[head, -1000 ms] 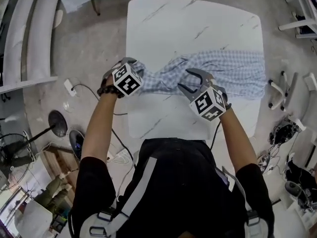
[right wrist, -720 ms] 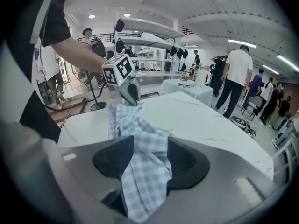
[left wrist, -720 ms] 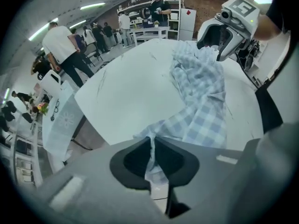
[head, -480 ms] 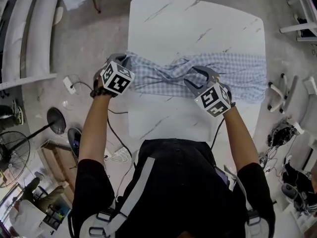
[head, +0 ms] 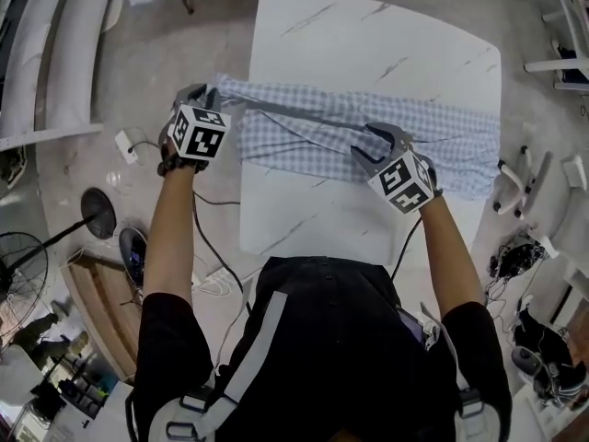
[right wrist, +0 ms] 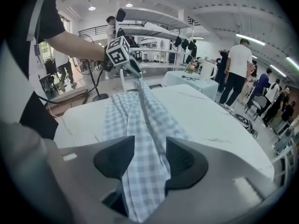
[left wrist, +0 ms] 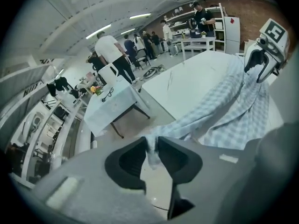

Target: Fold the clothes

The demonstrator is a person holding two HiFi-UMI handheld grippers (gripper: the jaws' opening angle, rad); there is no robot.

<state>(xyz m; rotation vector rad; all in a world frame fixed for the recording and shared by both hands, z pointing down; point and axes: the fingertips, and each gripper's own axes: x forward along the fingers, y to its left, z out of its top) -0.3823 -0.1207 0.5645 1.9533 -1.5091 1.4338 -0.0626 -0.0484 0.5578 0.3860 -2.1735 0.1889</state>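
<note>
A blue-and-white checked cloth lies stretched across the white marble table. My left gripper hangs just beyond the table's left edge, shut on the cloth's end. In the left gripper view the fabric edge sits pinched between the left gripper's jaws, which have just been opening a little. My right gripper rests over the cloth's middle; its jaws have been closing slightly. In the right gripper view a bunched fold fills the right gripper's wide gap. A taut ridge of cloth runs between the two grippers.
Cables and a power strip lie on the floor to the left, beside a fan. White chair frames stand off the table's right edge. Several people and a small covered table are farther away.
My left gripper has carried the cloth's end leftward and away, past the table's left edge, drawing the crumpled cloth out long and taut. The right gripper has stayed almost in place.
</note>
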